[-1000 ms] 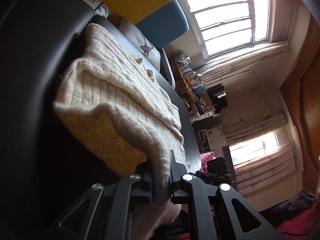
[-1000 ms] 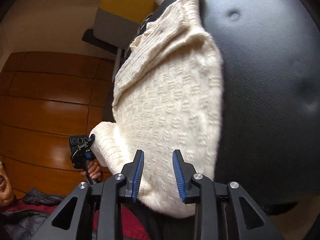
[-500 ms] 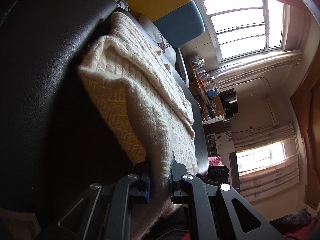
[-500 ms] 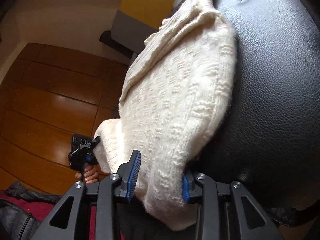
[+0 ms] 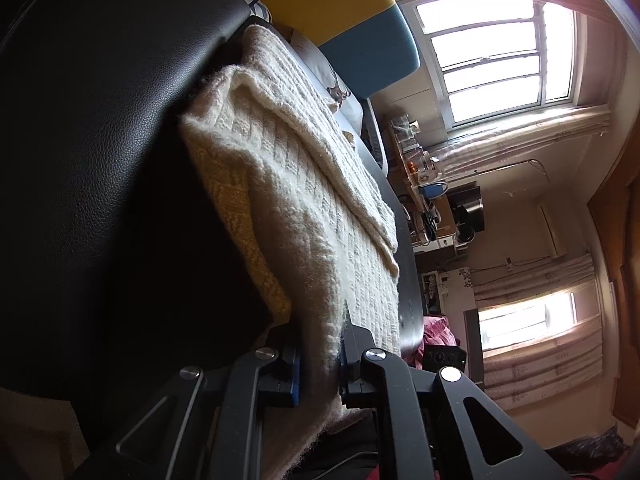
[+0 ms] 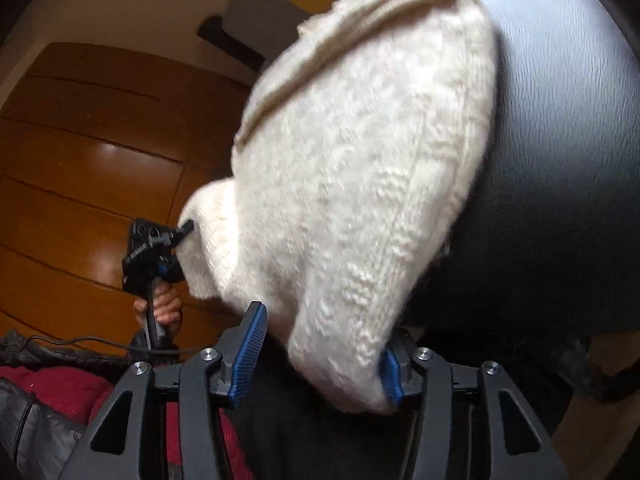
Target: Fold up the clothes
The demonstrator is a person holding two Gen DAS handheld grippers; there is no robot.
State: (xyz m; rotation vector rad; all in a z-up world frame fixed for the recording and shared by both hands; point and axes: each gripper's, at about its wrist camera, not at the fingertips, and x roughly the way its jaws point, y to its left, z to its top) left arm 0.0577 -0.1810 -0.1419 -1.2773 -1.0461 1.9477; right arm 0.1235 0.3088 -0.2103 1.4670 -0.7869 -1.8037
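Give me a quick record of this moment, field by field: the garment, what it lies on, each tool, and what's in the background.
garment: cream knit sweater, partly folded, one layer over another
surface: black leather seat
left tool: left tool shut on the sweater's near edge
right tool: right tool open, sweater's lower edge between its fingers, not clamped
background: window, yellow and blue cushion, wooden panelling
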